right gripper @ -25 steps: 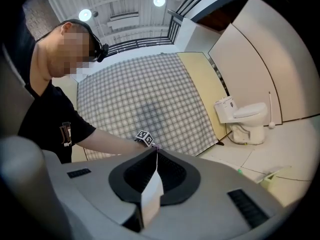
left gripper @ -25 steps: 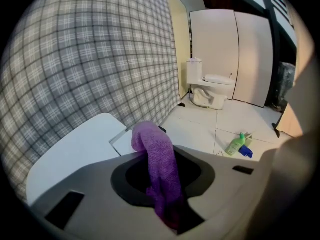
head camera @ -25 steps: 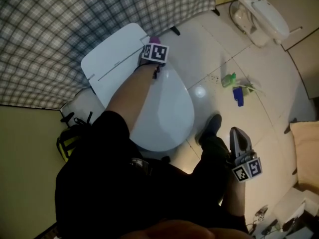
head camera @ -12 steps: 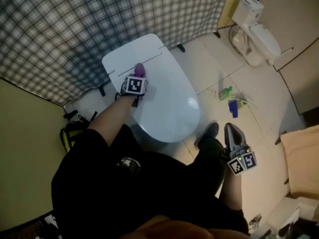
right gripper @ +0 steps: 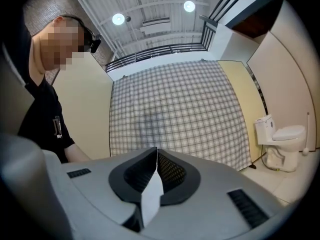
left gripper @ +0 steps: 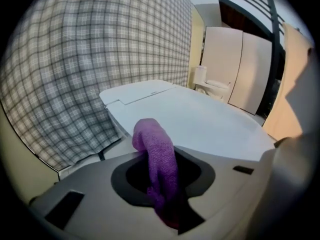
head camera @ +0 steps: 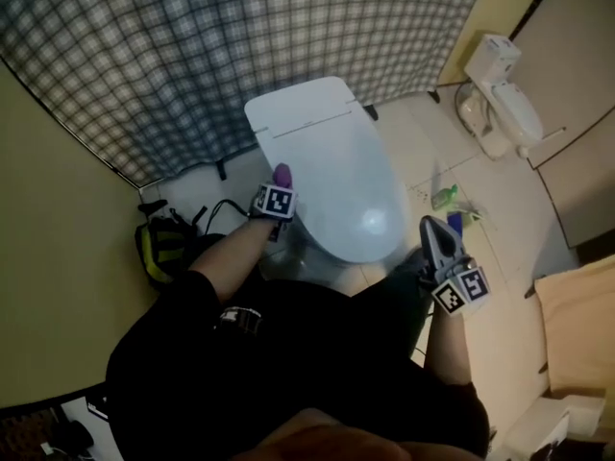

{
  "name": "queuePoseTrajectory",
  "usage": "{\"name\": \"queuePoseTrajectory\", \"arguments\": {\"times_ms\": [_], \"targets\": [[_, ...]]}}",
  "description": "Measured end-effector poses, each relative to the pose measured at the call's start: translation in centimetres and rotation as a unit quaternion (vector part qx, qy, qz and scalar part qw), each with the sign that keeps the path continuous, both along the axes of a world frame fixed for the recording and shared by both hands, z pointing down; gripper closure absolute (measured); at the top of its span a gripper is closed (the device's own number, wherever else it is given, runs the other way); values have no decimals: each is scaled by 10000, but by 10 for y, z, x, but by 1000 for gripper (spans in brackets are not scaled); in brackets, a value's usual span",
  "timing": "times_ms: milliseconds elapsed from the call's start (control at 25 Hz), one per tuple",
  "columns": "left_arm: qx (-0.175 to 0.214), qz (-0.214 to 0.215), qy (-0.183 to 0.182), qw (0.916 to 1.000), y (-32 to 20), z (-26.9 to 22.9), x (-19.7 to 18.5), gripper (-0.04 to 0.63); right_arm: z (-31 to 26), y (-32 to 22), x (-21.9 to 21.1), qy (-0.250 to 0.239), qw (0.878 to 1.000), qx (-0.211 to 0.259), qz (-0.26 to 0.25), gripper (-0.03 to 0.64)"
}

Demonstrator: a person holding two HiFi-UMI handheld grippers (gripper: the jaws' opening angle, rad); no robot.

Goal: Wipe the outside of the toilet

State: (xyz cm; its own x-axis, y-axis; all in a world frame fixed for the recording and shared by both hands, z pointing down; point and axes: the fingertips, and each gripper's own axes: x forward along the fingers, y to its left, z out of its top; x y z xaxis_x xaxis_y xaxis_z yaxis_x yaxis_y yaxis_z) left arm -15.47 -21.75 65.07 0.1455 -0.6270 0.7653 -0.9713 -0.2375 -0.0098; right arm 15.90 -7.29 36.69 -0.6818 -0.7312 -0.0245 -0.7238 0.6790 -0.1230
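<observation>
- White floor-standing toilet [head camera: 336, 176] with its lid shut, at the middle of the head view. Long axis runs from the flat rear section against the grey-and-white checked curtain [head camera: 192, 56] down to the rounded front. The front points down and a little right in that view, toward the person's legs.
- Purple knitted cloth [head camera: 282, 174], a narrow strip standing up out of the left tongs [head camera: 279, 185]. It sits at the toilet's side edge, on the person's left, about midway along the lid. Whether it touches the toilet I cannot tell.
- Left gripper view: left tongs [left gripper: 162, 184] closed on the cloth [left gripper: 156, 159], which rises between the jaws and curls over at the top. The lid [left gripper: 200, 121] lies beyond it as a broad, pale, flat surface.
- Right tongs [head camera: 434, 236] are off the toilet's front right corner, apart from it, tips pointing up the view.
- Right gripper view: right tongs [right gripper: 156, 170] pressed together, empty, aimed at the curtain [right gripper: 175, 114].
- Head view only: pale tiled floor [head camera: 413, 128], a small green bottle [head camera: 444, 198] near the toilet's front right, and a black-and-yellow bag [head camera: 165, 246] at its rear left.
- A second white toilet [head camera: 500, 104] stands well apart at the far right. It is also seen in both gripper views [left gripper: 212, 86] [right gripper: 282, 144].
- Right gripper view only: ceiling lamps [right gripper: 118, 19] and the person's black-sleeved upper body [right gripper: 42, 119].
</observation>
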Motion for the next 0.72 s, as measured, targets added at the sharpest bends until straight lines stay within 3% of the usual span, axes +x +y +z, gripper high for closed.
{"name": "queuePoseTrajectory", "arguments": {"times_ms": [240,360,720], "targets": [[87,-8,104,9999,-13,-2,6,506,-1,5,5,-5,10000,3,91,606],[31,180,-61,9998,-21,-3,19,506,7,8,13,-20,9998,-40,172,606],[-67,537,-262,9982,-96,-6,105,508,44,5,90,-56,9969,-350,702,606]]}}
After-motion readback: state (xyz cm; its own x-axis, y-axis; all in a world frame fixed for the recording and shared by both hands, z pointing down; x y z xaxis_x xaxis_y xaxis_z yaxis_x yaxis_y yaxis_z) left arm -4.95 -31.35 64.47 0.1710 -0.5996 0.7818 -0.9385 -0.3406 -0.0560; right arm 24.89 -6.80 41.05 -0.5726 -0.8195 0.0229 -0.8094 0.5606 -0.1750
